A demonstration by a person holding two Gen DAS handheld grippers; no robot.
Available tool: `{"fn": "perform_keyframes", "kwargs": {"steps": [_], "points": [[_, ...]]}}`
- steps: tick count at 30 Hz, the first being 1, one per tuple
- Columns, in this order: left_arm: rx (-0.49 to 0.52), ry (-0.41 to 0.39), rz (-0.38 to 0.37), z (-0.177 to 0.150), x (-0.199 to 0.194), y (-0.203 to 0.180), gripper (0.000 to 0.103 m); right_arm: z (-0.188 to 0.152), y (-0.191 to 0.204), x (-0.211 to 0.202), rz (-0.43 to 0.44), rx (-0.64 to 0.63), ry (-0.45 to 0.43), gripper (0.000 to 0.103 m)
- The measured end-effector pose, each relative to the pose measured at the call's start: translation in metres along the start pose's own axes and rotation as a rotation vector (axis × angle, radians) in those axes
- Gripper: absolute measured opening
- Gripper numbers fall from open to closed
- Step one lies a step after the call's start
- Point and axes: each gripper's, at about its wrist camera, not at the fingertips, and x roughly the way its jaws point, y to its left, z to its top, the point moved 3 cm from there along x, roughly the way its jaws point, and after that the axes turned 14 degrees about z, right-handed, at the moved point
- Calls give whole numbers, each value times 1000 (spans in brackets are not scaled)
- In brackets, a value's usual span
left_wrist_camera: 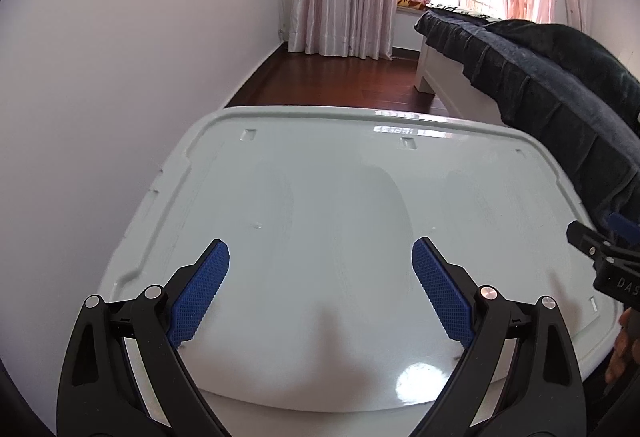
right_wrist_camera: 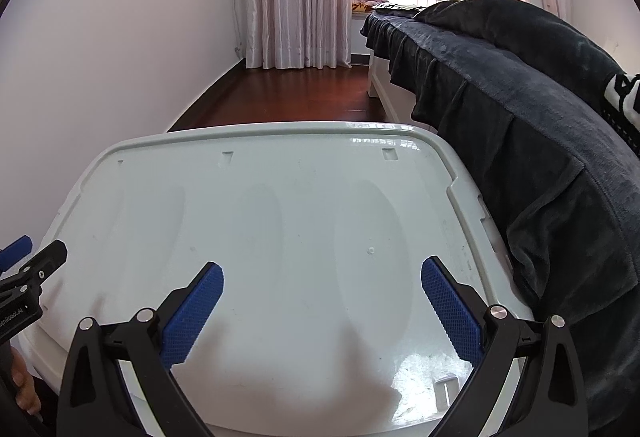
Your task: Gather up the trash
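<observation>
Blue-padded left tongs (left_wrist_camera: 320,293) and right tongs (right_wrist_camera: 322,311) gape over a white lid (left_wrist_camera: 340,197), frame-cropped.

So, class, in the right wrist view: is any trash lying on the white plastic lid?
No, the white plastic lid is bare under the open right gripper.

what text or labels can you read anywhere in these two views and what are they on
"DAS": white letters, cut off by the frame edge, on the black body of the right gripper, seen from the left wrist view.
"enRobot.AI": white print, start cut off, on the black body of the left gripper, seen from the right wrist view.
Black-and-white fabric on the bed: pattern unreadable.
</observation>
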Motion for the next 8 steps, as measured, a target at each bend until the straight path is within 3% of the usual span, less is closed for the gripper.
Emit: {"fn": "perform_keyframes", "kwargs": {"steps": [8], "points": [[-23,6,7,0,3,10,90,0,-1,0,-14,-3,2,98]]}}
